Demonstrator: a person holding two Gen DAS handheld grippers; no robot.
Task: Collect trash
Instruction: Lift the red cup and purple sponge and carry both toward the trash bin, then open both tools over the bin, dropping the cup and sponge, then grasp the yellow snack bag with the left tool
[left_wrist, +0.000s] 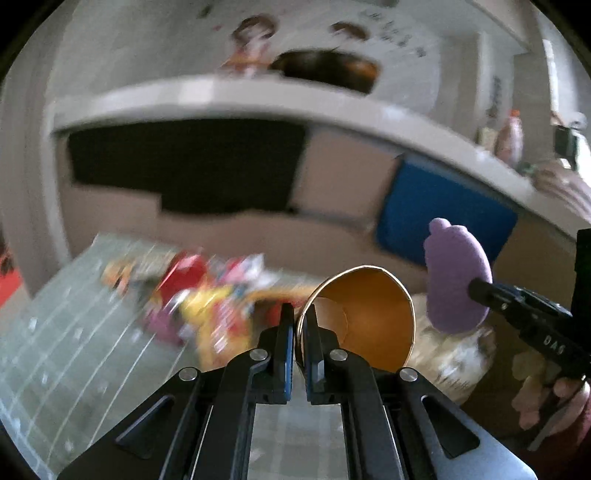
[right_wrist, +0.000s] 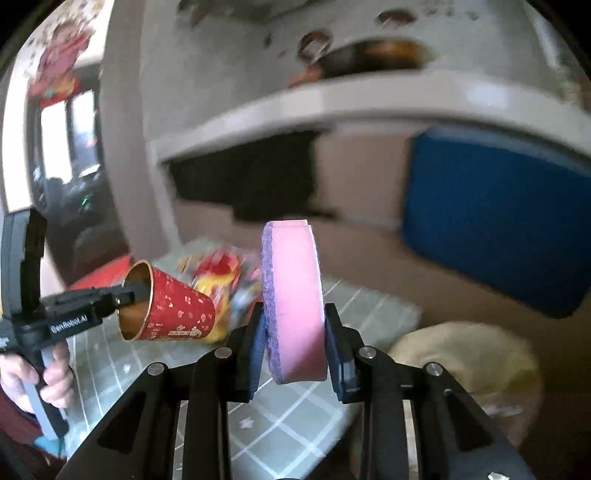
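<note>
Grey-green grid-patterned mat (right_wrist: 295, 417) on the floor. Beyond it, a long white desk (left_wrist: 258, 96) carrying a dark round bowl (left_wrist: 325, 70); beneath its edge, a blue rectangular panel (right_wrist: 495, 221) against brown cardboard (left_wrist: 343, 173).

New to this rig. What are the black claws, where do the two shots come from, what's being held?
No robot here: a person holds a pistol-grip claw in each hand, each with a fisheye camera looking along its fingers.

The left camera shows the left gripper pinching the rim of a red paper cup, gold inside. The right camera shows the right gripper with a pink sponge, purple scrub side, between its fingers. Each view also catches the other hand.

Below lies a checked cloth with a blurred heap of colourful wrappers. A pale bag sits nearby.
</note>
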